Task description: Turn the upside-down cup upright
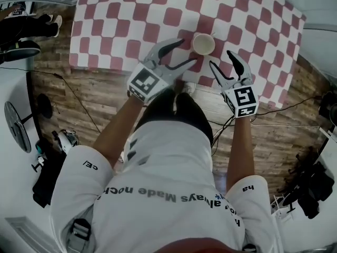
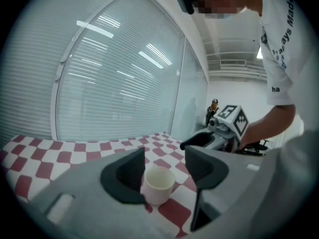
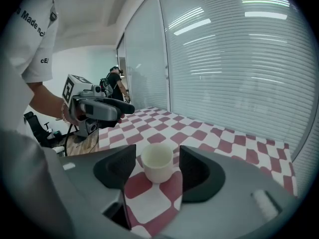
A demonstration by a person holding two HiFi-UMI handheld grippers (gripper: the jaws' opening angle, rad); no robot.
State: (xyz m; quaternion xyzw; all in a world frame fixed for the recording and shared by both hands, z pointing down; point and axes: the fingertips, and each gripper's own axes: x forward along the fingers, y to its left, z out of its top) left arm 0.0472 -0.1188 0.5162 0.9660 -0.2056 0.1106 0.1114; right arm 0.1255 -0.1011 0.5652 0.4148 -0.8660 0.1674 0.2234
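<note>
A cream cup [image 1: 203,43] stands upright, mouth up, on the red-and-white checked tablecloth [image 1: 131,15] near its front edge. My left gripper [image 1: 187,51] hovers just left of the cup, open and holding nothing. Just below and right of the cup, my right gripper [image 1: 221,58] is open and empty too. The left gripper view frames the cup [image 2: 158,183] between that gripper's jaws, beyond their tips and untouched, with the right gripper [image 2: 219,133] behind it. In the right gripper view the cup [image 3: 157,162] again sits past the spread jaws, and the left gripper [image 3: 99,108] is at the left.
The table's front edge [image 1: 158,74] is right below the grippers, with wooden floor [image 1: 79,104] and cables under it. Bags and gear [image 1: 47,162] lie on the floor at the left. Glass walls with blinds [image 3: 239,59] stand behind the table. A person [image 3: 115,81] stands far off.
</note>
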